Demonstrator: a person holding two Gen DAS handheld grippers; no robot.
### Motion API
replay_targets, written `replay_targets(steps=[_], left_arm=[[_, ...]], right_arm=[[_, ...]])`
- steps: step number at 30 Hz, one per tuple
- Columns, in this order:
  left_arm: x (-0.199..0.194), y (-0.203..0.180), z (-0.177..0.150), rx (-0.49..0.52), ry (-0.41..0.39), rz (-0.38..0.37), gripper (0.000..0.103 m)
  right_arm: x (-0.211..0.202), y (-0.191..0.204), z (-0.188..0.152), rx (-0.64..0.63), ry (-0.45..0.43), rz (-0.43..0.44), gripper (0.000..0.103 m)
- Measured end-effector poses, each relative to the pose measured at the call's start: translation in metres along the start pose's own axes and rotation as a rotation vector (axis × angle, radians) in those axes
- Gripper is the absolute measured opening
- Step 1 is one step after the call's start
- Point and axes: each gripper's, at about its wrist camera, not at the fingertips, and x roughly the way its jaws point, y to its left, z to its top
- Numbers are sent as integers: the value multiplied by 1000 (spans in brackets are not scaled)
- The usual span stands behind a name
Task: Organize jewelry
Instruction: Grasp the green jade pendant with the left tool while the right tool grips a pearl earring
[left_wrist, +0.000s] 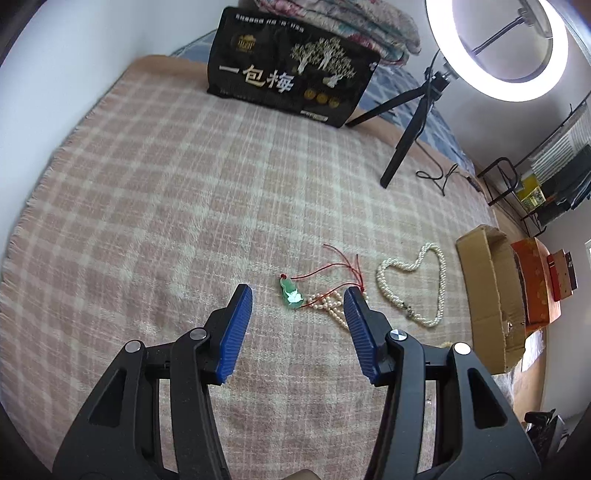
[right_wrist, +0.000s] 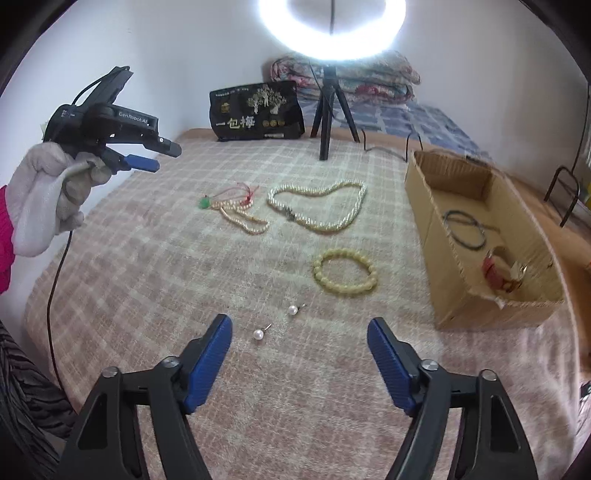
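Both grippers, left gripper and right gripper, are hovering spread, empty; next: pinching jade pendant for cardboard box.

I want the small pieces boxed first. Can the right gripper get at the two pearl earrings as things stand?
Probably yes. The right gripper is open, and both pearl earrings lie loose on the blanket just ahead of its fingers, nothing covering them. Their small size may make pinching fiddly.

bed: pink plaid blanket | centre: pearl necklace, pendant, bracelet, two earrings | right: box | top: black bag, tripod
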Motion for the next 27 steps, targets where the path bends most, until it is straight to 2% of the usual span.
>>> replay_targets(steps=[3, 6, 10, 16, 18, 20, 27], left_arm=[[10, 0, 0, 0, 19, 5, 53], [18, 0, 0, -12, 42, -4, 50], [29, -2, -1, -11, 72, -14, 47], [42, -3, 0, -32, 103, -21, 46], [48, -4, 1, -42, 117, -22, 41], [53, -5, 1, -47, 128, -22, 40], [68, -8, 2, -43, 133, 26, 40]], right_arm=[[14, -1, -5, 18, 46, 61, 51], [25, 4, -9, 9, 82, 97, 46], [38, 15, -12, -23, 115, 122, 43], [54, 19, -9, -30, 157, 95, 39], [54, 18, -7, -27, 160, 93, 37], [56, 17, -6, -29, 159, 94, 36], [59, 17, -6, -30, 165, 94, 35]])
